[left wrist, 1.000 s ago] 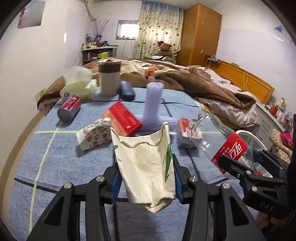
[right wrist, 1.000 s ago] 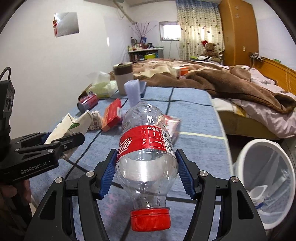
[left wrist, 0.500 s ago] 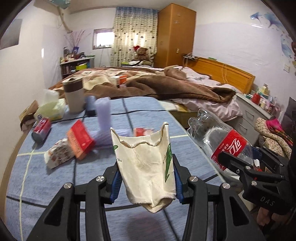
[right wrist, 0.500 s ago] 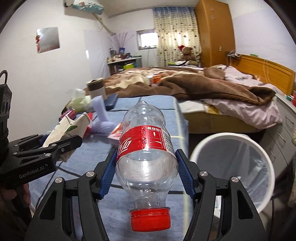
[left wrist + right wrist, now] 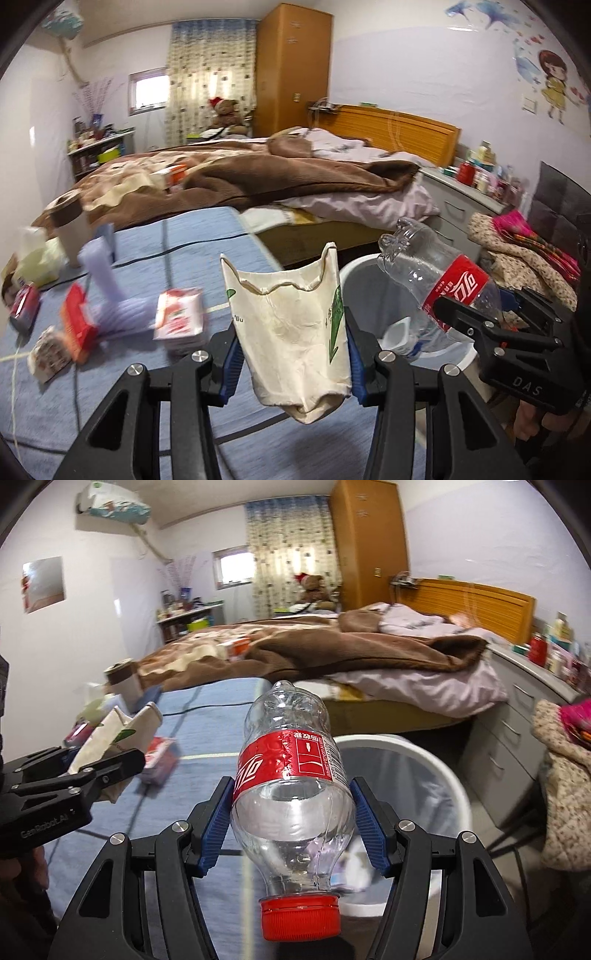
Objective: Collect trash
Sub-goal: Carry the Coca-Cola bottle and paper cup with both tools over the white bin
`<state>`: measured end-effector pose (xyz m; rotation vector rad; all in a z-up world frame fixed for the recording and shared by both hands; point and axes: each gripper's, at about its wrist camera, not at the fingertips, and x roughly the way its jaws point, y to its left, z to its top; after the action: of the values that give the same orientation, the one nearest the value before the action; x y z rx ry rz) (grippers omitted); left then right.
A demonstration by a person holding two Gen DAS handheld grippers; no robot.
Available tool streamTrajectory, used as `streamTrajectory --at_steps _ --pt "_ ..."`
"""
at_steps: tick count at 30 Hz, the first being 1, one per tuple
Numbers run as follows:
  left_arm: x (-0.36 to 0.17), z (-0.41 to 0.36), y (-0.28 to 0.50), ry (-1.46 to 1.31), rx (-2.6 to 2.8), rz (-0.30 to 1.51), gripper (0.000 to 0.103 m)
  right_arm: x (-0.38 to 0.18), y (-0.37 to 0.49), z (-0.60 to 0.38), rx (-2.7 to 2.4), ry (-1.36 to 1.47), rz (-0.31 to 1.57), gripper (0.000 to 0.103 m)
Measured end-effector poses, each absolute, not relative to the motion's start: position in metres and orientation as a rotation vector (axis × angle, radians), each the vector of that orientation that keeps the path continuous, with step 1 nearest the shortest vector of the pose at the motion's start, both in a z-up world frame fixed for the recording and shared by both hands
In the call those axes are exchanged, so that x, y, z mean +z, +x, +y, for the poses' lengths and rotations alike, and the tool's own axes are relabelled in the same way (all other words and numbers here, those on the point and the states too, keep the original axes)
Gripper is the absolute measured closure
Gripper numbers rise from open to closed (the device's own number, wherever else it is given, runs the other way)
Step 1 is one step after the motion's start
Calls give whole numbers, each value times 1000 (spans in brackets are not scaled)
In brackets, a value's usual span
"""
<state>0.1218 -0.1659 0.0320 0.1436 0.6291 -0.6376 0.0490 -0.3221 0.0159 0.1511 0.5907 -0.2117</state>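
left gripper (image 5: 293,365): clamped on a crushed paper cup (image 5: 291,328), mouth pointing up and away.
right gripper (image 5: 291,834): clamped on a clear plastic bottle (image 5: 291,786), long axis along the fingers, red cap (image 5: 300,915) near, base far.
step: carrying both pieces to the white bin (image 5: 424,771), just right of the blue table (image 5: 207,243).
next: hold each above the bin's mouth, then part the jaws.
left behind: cartons (image 5: 179,319) on the table's left.

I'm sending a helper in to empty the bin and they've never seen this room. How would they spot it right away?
Start at the bed with the brown blanket. Just in front of its foot, between the blue patchwork cover and the grey drawer unit, stands the round white waste bin on the floor. It is the only open white tub there, lined with a clear bag.
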Motion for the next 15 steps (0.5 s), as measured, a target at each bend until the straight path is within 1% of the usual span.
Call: streamTrajectory --at_steps 8,15 --pt "28 -217 117 183 -753 638 54 1 44 -356 -312 180 648 39" --pt "15 -249 119 206 -805 684 54 -11 42 -375 -343 201 699 39"
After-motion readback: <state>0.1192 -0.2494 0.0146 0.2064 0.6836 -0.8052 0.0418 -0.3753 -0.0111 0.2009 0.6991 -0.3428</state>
